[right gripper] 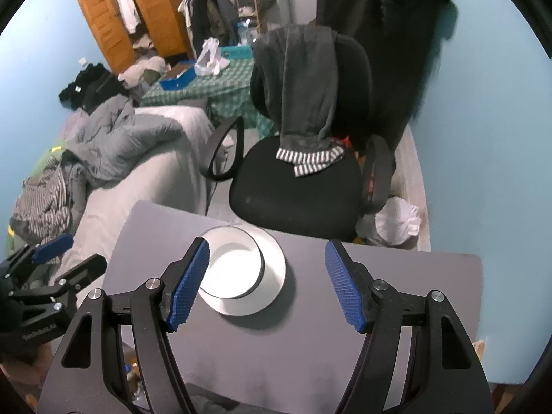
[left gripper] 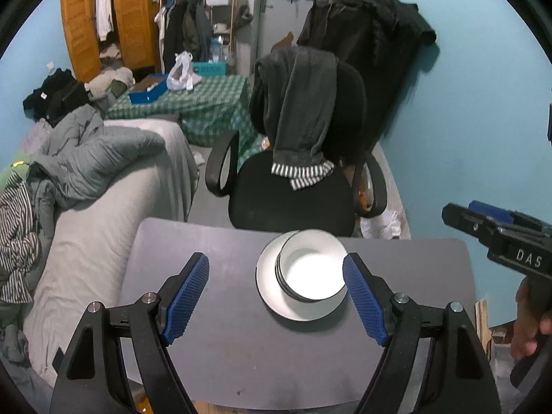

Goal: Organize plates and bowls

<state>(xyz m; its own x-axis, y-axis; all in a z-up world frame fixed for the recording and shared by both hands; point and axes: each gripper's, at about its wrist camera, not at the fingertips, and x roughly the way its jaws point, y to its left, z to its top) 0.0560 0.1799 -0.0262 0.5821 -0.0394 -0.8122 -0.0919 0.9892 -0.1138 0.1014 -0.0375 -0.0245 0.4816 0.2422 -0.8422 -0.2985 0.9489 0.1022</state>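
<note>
The left tool [left gripper: 276, 296] hangs above the grey table [left gripper: 214, 345] with its two blue-padded fingers spread wide and nothing between them. The right tool [right gripper: 267, 283] hangs over the same table, its jaws also apart and empty; its black body shows at the right edge of the left wrist view, with the person's hand [left gripper: 528, 327] gripping its handle. Below and just ahead of both tools sits a stack of white bowls [left gripper: 312, 265] with dark rims, nested one inside another and resting on a white plate [left gripper: 272, 296]. In the left wrist view the stack lies toward the right finger pad, which overlaps its rim in the picture; in the right wrist view it lies toward the left finger pad. The bowls sit off-centre on the plate, toward its far side. Beyond the table's far edge stands a black office chair [left gripper: 293, 193] with a dark grey garment [left gripper: 303, 103] with striped cuffs draped over its backrest. To the left of the chair is a bed [left gripper: 103, 207] with a grey sheet and rumpled grey quilt. Farther back are a green checked cloth, a clothes rack and an orange wooden wardrobe [left gripper: 103, 24] against blue walls.
</note>
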